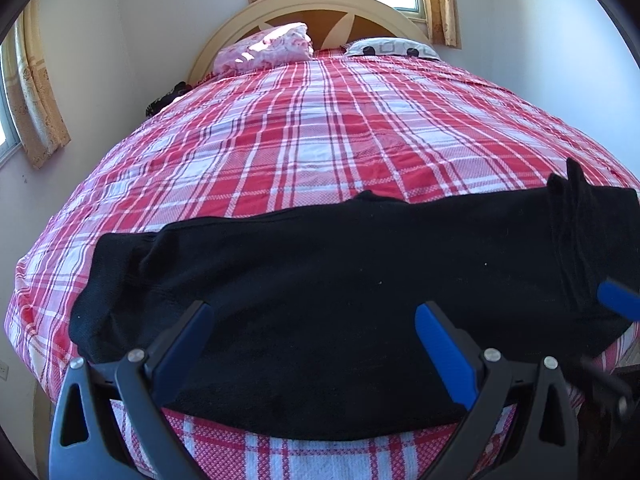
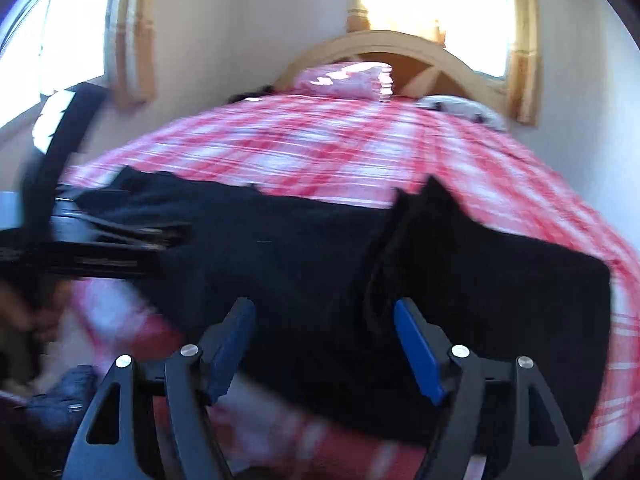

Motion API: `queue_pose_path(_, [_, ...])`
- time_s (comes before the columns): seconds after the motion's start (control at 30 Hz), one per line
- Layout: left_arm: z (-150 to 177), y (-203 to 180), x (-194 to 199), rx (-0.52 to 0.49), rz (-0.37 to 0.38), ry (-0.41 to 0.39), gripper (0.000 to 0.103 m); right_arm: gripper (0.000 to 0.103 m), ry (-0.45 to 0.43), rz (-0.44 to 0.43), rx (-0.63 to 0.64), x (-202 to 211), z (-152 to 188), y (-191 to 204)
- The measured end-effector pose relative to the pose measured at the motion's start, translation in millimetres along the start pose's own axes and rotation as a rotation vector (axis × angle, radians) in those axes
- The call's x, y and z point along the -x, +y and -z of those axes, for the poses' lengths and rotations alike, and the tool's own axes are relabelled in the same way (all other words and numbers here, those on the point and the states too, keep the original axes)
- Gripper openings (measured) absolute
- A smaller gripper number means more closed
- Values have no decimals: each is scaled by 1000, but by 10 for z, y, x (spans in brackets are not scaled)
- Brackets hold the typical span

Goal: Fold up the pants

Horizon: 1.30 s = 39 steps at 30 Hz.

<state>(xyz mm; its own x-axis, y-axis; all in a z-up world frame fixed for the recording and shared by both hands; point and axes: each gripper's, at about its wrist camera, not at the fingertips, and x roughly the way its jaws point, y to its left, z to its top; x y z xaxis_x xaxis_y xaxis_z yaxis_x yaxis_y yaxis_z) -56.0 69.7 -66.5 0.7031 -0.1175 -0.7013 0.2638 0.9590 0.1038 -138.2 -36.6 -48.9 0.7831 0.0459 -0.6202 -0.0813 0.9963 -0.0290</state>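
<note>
The black pants point(image 1: 340, 260) lie crosswise along the near edge of the bed, with their right end doubled over into a thicker layer point(image 1: 580, 232). My left gripper point(image 1: 314, 314) hovers open over their middle, nothing between its blue pads. In the right wrist view, which is blurred, the pants point(image 2: 300, 248) fill the foreground. My right gripper point(image 2: 322, 308) stands open just above the edge of the doubled layer point(image 2: 480, 264), and no cloth is pinched. The left gripper point(image 2: 100, 240) shows as a dark smear at the left.
The bed carries a red and white plaid sheet point(image 1: 320, 128). At the headboard point(image 1: 328, 4) lie a pink pillow point(image 1: 268, 46) and a white patterned pillow point(image 1: 390, 47). Curtained windows stand behind and at the left. A dark item point(image 1: 166, 98) sits at the bed's left edge by the wall.
</note>
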Motion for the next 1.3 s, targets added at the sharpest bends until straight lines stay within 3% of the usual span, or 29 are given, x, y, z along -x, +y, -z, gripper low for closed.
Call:
queue_pose_path(0.07, [0,9,5,-5,4,-7,103,74,15,-91,-19,73,16,14])
queue_pose_path(0.13, [0,15,4,-6,6,-12,103,73,-46,-94,-70,252,47,-97])
queue_pose_path(0.2, [-5,11,-20,-1,11,-8,103,73,-93,-45,-157,407,73,-335])
queue_pose_path(0.3, [1,-32,-59,0,27,11,103,61,-79,65,-181,410,103,-489])
queue_pose_path(0.33, [9,-50,-59,-5,31,14,103,56,-64,78,-163,371,112,-489])
queue_pose_path(0.43, [25,-78,-23,-28,23,3,103,56,-46,75,-63,250,106,-311])
queue_pose_path(0.57, [16,-25,-13,-15,11,3,103,56,-44,159,127,59,171,-31])
queue_pose_path(0.67, [20,20,-23,-2,6,9,103,56,17,218,181,-201,229,-32])
queue_pose_path(0.7, [22,27,-28,-2,3,11,103,49,-3,204,177,-208,238,-54])
queue_pose_path(0.8, [24,44,-51,5,0,19,103,17,2,151,96,-175,145,-193])
queue_pose_path(0.93, [20,35,-62,6,10,22,103,13,-3,50,-59,-87,34,-409])
queue_pose_path(1.07, [17,30,-69,-1,8,22,103,13,-78,8,24,121,-1,-155])
queue_pose_path(1.17, [15,33,-65,-3,4,19,103,13,-43,6,71,50,30,-53])
queue_pose_path(1.3, [20,65,-84,1,-6,22,103,13,9,-43,-72,-96,95,-286])
